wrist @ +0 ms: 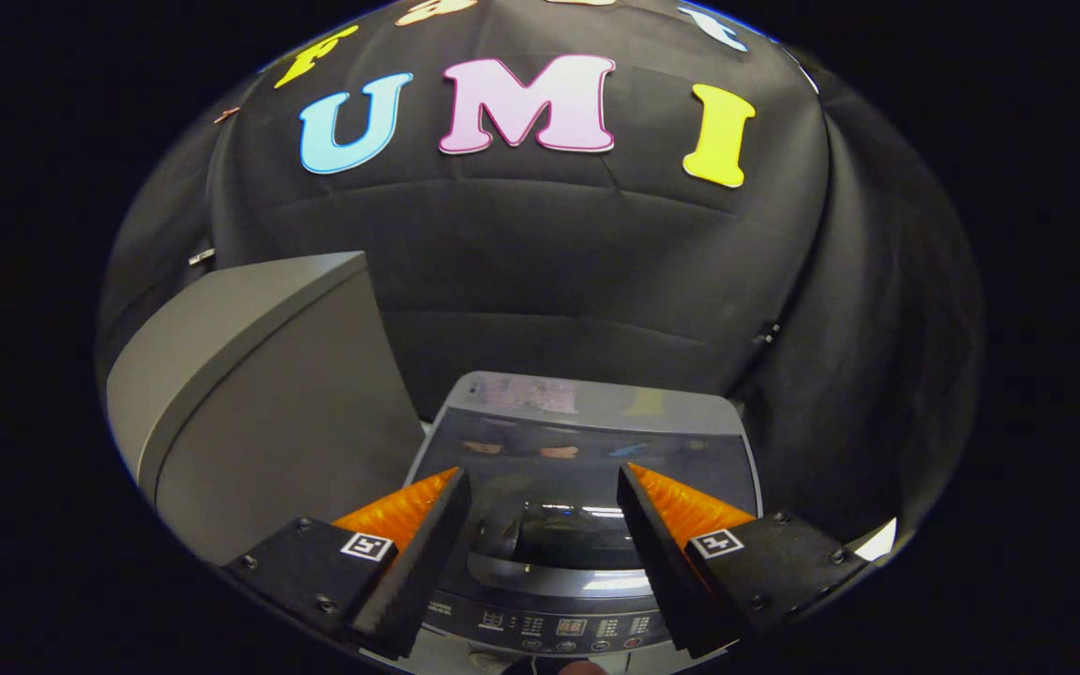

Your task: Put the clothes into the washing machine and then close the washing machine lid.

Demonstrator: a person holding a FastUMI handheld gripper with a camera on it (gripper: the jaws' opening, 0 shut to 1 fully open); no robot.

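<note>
The gripper is hovering over a top-loading washing machine, its two fingers spread well apart and holding nothing, with only air between them. The washing machine lid is lying flat and closed across the top of the machine, a dark glossy panel reflecting the booth above it, so whatever is sitting in the drum is hidden and I cannot tell whether clothes are in there. A curved handle is running along the front edge of the lid, showing in the gap between the fingers, and just in front of it the control panel with its row of buttons and small display is sitting nearest the gripper. A pale strip at the rear of the machine is meeting the black cloth wall hanging behind it. Beside the machine, beyond the left finger, a large grey cabinet is standing with its plain face turned this way, close to the washer's side
</note>
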